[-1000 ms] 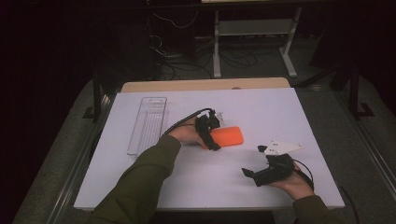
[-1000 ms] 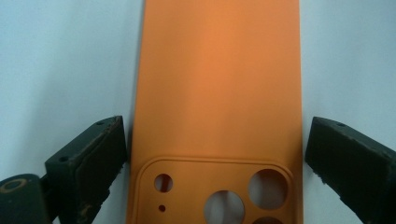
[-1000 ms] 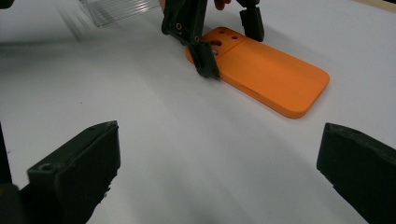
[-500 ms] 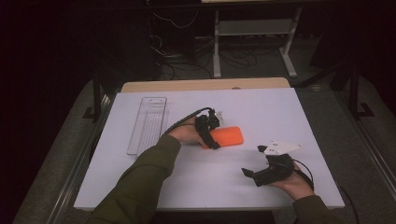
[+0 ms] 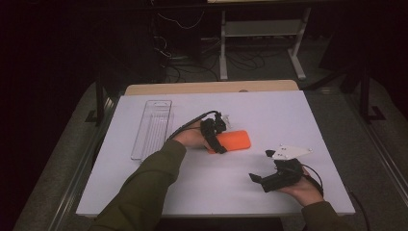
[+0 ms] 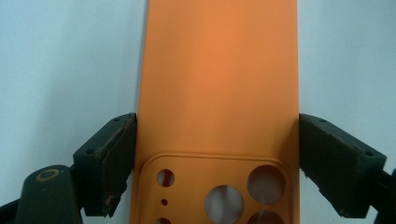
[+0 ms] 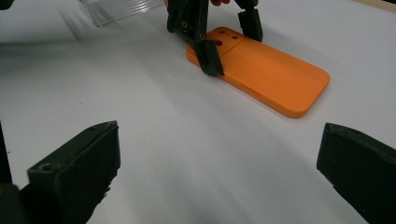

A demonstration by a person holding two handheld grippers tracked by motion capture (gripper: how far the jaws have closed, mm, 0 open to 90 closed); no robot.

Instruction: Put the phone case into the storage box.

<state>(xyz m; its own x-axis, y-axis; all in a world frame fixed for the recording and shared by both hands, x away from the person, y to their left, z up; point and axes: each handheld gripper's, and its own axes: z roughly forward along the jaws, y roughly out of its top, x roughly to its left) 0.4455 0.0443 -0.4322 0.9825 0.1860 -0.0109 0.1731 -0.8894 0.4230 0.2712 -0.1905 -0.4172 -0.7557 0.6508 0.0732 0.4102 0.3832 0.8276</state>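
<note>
Nearest the person, the right gripper (image 5: 257, 179) rests low over the white table (image 5: 288, 115), held in the right hand (image 5: 302, 188), below and to the right of the orange phone case (image 5: 233, 141); its jaws stand wide apart with nothing between them, as the right gripper view confirms, where both black pads frame bare tabletop and the orange phone case (image 7: 261, 70) lies beyond. A grey three-cornered plate (image 5: 287, 152) sits on top of this gripper. The orange phone case lies flat near the middle of the table, its camera-cutout end toward the left gripper (image 5: 216, 142). In the left gripper view the two jaws stand on either long edge of the orange phone case (image 6: 219, 93), touching or nearly touching its sides just above the cutout panel; whether they press firmly cannot be told with certainty, though they appear closed on it. The lower cutouts are cut off by the bottom edge of that view. No brand, label or writing can be read on any surface. Left of the phone case, well apart from it, lies a clear plastic tray (image 5: 153, 129), long and narrow, its contents, if any, too faint to make out. Beyond the table the room is dark, with a white shelf frame (image 5: 262, 33) partly visible.
</note>
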